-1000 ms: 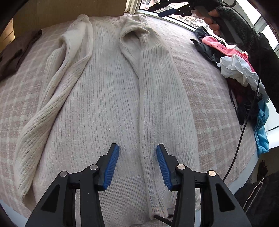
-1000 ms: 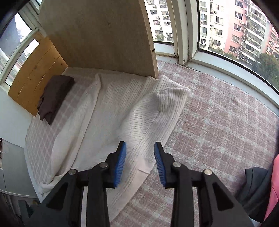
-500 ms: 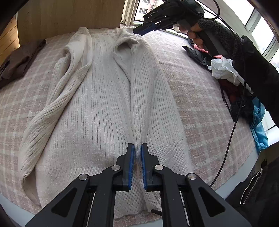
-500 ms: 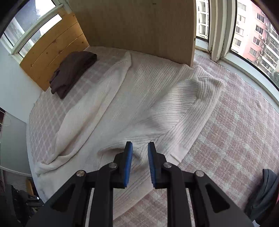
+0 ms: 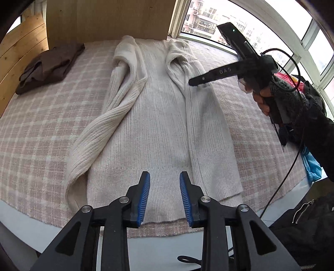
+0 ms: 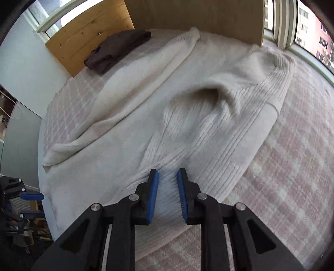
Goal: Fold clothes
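Across the pink-and-cream checked bedcover [image 5: 52,116] lies a cream ribbed-knit cardigan [image 5: 158,125], spread flat on its back with its hem toward the near edge. One sleeve [image 5: 100,129] is laid along its side and the front panel [image 5: 208,129] is turned over the body. It looks thick, soft and floppy: it should sag from any single hold and drag on the cover, so I would take it by the ribbed hem or the doubled front band. Open cover runs down the window side, while a wooden board [image 5: 108,18] blocks the collar end and a folded dark brown garment [image 5: 50,66] takes one far corner. The right gripper [image 6: 167,193] seems closed on a bunch of front-panel ribbing, though blur leaves that unsure. The left gripper [image 5: 165,198] hangs over the hem, jaws apart, holding nothing.
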Tool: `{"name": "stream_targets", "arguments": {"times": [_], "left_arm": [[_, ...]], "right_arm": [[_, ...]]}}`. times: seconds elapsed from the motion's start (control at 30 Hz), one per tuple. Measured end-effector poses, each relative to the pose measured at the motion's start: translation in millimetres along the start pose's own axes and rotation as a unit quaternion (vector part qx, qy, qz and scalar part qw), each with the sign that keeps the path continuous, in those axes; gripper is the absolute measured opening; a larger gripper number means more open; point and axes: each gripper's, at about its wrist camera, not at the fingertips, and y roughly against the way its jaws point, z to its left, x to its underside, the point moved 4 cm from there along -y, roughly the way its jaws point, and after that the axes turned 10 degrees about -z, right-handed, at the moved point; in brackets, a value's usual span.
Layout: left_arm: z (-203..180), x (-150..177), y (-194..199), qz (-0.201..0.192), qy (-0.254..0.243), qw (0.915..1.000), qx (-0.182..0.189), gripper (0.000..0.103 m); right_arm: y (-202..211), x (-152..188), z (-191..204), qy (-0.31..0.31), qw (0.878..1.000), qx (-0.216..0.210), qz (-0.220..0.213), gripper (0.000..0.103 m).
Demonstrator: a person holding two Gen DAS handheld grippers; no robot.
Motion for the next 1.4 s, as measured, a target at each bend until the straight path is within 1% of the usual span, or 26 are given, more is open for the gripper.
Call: {"name": "stream_targets", "arguments": {"times": [0.07, 0.1, 0.2, 0.23, 0.27, 0.3, 0.37, 0.4, 0.47, 0.53, 0.6, 0.7, 0.8, 0.87, 0.9, 0.93, 1.0, 1.03, 1.1, 1.2, 1.23, 1.27, 1.3, 1.33, 1.37, 1.4], "left_arm": [[8, 6, 3, 0.003, 0.013, 0.9999, -0.01, 0.032], [16, 9, 4, 0.002, 0.015, 0.9995, -0.026, 0.035], [43, 15, 7, 0.008, 0.012, 0.9952, -0.097, 0.036], [51, 14, 10, 0.005, 0.01, 0.9937, -0.111, 0.036], [56, 11, 14, -0.001, 0.007, 0.9931, -0.117, 0.036], [62, 9, 18, -0.008, 0.004, 0.9923, -0.123, 0.036], [75, 4, 23, -0.018, -0.009, 0.9909, -0.133, 0.039], [83, 1, 23, -0.018, -0.014, 0.9906, -0.135, 0.041], [102, -4, 21, -0.014, -0.016, 0.9912, -0.131, 0.041], [117, -7, 18, -0.01, -0.013, 0.9941, -0.107, 0.042], [130, -7, 13, -0.001, -0.006, 0.997, -0.077, 0.042], [138, -4, 5, 0.016, -0.008, 0.9995, -0.026, 0.043], [138, -1, -6, 0.027, -0.027, 0.9993, 0.003, 0.044], [138, 0, -14, 0.033, -0.034, 0.9986, 0.022, 0.043], [137, 1, -17, 0.035, -0.035, 0.9981, 0.036, 0.039], [134, 1, -18, 0.036, -0.037, 0.9975, 0.049, 0.025], [129, 2, -18, 0.037, -0.04, 0.996, 0.071, 0.004], [125, 1, -16, 0.035, -0.042, 0.9953, 0.08, 0.005], [119, -3, -6, 0.023, -0.042, 0.9945, 0.093, 0.004], [108, -13, 20, -0.008, -0.03, 0.9926, 0.117, 0.004], [102, -17, 29, -0.015, -0.03, 0.9929, 0.115, 0.003], [93, -20, 39, -0.021, -0.03, 0.9918, 0.122, 0.002], [79, -19, 48, -0.022, -0.033, 0.9873, 0.154, 0.003], [62, -15, 55, -0.012, -0.043, 0.9808, 0.19, 0.014], [47, -8, 61, 0.0, -0.065, 0.9766, 0.205, 0.024], [38, -3, 63, 0.004, -0.093, 0.977, 0.192, 0.038]], "right_arm": [[12, -5, -1, -0.026, 1.0, -0.008, -0.002, 0.021], [19, -8, -2, -0.042, 0.999, -0.014, -0.006, 0.021], [34, -16, 8, -0.056, 0.998, -0.032, -0.022, 0.021], [39, -19, 12, -0.059, 0.997, -0.038, -0.027, 0.021], [44, -22, 16, -0.063, 0.997, -0.044, -0.032, 0.026], [48, -24, 20, -0.066, 0.996, -0.05, -0.037, 0.037], [54, -30, 28, -0.077, 0.994, -0.06, -0.042, 0.051], [52, -33, 33, -0.082, 0.994, -0.061, -0.04, 0.052], [40, -40, 42, -0.078, 0.995, -0.046, -0.033, 0.052], [24, -48, 49, -0.07, 0.997, -0.023, -0.02, 0.052], [3, -54, 54, -0.076, 0.997, -0.007, 0.006, 0.052], [-28, -59, 59, -0.095, 0.995, -0.007, 0.04, 0.052], [-47, -65, 60, -0.116, 0.992, -0.001, 0.05, 0.052], [-57, -69, 58, -0.133, 0.99, -0.002, 0.052, 0.052], [-61, -70, 58, -0.139, 0.989, -0.005, 0.052, 0.052], [-64, -71, 57, -0.144, 0.988, -0.01, 0.052, 0.052], [-70, -73, 56, -0.153, 0.987, -0.018, 0.052, 0.051], [-71, -74, 56, -0.154, 0.986, -0.019, 0.052, 0.049], [-71, -76, 52, -0.16, 0.985, -0.017, 0.059, 0.021], [-63, -80, 44, -0.173, 0.983, -0.029, 0.059, 0.014], [-56, -83, 41, -0.167, 0.984, -0.024, 0.053, 0.014], [-48, -85, 39, -0.158, 0.986, -0.016, 0.047, 0.014], [-40, -87, 36, -0.141, 0.989, 0.005, 0.044, 0.014], [-35, -89, 33, -0.123, 0.991, 0.024, 0.042, 0.015], [-31, -89, 32, -0.113, 0.992, 0.024, 0.045, 0.022], [-31, -88, 33, -0.113, 0.992, 0.01, 0.052, 0.039]]}}
